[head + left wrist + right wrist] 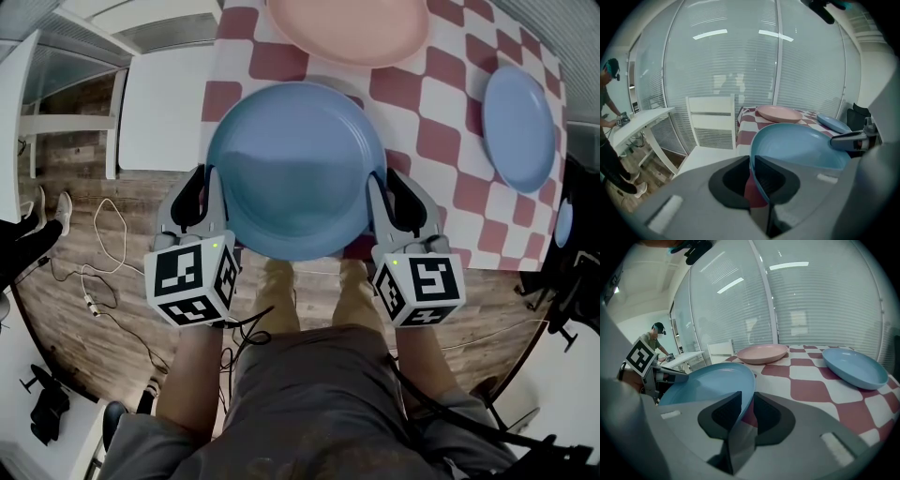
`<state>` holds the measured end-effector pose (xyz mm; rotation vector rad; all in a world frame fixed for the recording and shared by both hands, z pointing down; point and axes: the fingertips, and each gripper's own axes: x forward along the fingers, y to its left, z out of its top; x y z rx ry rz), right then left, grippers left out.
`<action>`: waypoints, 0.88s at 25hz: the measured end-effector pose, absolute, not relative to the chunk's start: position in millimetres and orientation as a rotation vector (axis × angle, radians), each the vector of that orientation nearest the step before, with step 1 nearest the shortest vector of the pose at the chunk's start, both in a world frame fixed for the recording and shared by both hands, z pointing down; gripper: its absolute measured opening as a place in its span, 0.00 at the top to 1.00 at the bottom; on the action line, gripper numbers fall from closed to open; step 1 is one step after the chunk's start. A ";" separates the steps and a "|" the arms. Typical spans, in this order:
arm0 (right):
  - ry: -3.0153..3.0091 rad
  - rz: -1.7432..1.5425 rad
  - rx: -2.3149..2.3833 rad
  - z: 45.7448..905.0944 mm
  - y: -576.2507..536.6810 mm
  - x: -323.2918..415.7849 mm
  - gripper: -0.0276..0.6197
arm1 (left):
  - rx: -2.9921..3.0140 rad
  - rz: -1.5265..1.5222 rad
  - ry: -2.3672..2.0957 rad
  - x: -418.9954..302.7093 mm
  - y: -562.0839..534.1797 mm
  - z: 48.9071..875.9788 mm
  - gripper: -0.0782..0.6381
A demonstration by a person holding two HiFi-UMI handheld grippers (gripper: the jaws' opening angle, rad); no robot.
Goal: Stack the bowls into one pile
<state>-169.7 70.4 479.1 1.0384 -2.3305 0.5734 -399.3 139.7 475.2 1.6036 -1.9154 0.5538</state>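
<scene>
The step in hand looks like the carry: a wide, shallow light-blue bowl (295, 169) of smooth plastic is gripped from both sides at the near edge of the table (441, 141), which is covered with a red-and-white checked cloth (281, 61). The near part of the bowl overhangs the table edge, above the person's legs.

The left tool (208, 183) has its jaws nearly together on the bowl's left rim. In the left gripper view the thin rim runs between the two dark pads. The right tool (389, 187) is closed in the same way on the right rim, with the rim between its pads and only a narrow gap left. Both tools point down and toward the far side.

Nothing is stacked yet. A round, shallow pink bowl (349, 28) sits at the far side of the table, almost straight beyond the held one. A second blue bowl (517, 127), smaller in view, lies well apart to the right.

The next move probably calls for carrying the held bowl level with both tools together and centring it over one of the others. The pink bowl is the nearer target. It should then be lowered until it nests, and both grips opened only once it rests. Uneven lifting could tilt the bowl or let the rim slip from a pad.
</scene>
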 end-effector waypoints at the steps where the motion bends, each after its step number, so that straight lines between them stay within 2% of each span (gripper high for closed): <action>1: -2.328 0.573 1.040 479.2 70.4 -169.5 0.79 | 1.600 0.566 -1.916 -399.1 139.6 475.3 0.84; 22: -2.290 0.697 1.126 474.4 59.9 -167.3 0.86 | 1.552 0.571 -1.879 -398.1 137.5 473.6 0.85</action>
